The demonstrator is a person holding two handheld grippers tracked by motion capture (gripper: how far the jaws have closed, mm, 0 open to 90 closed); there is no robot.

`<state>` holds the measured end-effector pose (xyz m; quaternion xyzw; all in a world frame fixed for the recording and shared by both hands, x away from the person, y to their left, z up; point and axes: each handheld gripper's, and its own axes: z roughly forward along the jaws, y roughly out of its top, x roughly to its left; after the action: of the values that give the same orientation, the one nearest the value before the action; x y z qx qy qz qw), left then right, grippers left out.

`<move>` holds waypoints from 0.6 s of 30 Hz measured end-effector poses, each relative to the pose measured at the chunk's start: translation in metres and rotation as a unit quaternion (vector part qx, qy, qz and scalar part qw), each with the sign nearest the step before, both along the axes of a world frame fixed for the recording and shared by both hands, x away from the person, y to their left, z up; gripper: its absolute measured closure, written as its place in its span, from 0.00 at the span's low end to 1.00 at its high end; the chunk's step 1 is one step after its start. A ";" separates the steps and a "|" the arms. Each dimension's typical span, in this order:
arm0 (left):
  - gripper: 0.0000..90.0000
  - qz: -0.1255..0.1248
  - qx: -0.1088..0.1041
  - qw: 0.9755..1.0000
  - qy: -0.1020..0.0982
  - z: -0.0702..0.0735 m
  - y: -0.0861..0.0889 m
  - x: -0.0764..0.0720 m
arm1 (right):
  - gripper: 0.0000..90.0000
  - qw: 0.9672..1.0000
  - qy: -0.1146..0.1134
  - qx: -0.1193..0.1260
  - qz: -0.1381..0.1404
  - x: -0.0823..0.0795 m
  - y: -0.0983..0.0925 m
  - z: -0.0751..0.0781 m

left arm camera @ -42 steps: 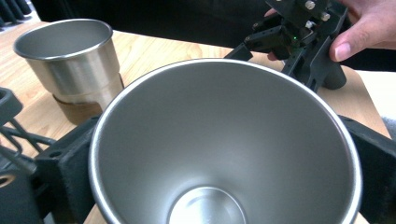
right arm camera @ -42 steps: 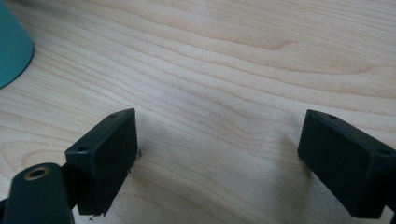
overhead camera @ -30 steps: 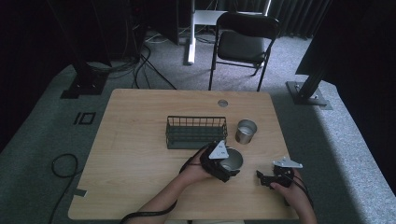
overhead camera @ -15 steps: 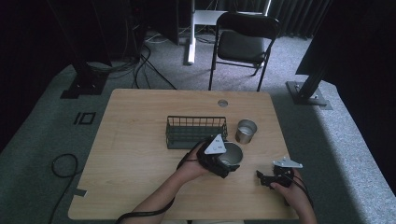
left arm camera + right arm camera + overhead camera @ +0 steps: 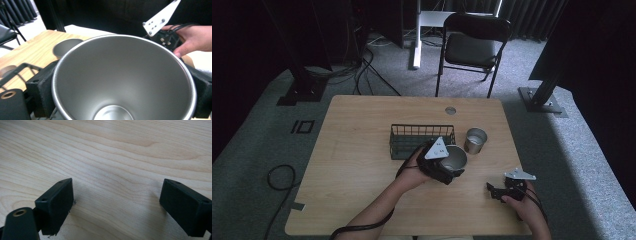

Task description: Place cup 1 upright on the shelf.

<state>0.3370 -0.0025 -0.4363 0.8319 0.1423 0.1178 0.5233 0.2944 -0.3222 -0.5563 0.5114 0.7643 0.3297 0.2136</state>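
Left tongs [image 5: 451,165] pinch unmarked steel cup [image 5: 125,77]; right tongs [image 5: 117,207] spread over table [image 5: 112,150].

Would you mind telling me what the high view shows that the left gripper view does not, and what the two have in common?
High view alone: the whole table, the folding chair behind it, and the left gripper seen from above.

Left gripper view alone: the smooth inside of the large steel cup, down toward its base, with a black jaw on either side of it.

Both: that large cup, the smaller steel cup, the wire basket, and the right gripper in the person's hand.
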 end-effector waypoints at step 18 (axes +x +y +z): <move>0.09 0.062 -0.012 0.998 -0.006 0.027 0.035 0.014 | 0.13 1.000 -0.001 0.000 0.000 0.000 0.000 0.000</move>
<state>0.3510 0.0327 -0.4093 0.8146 0.1918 0.1533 0.5255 0.2944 -0.3222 -0.5565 0.5110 0.7641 0.3303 0.2144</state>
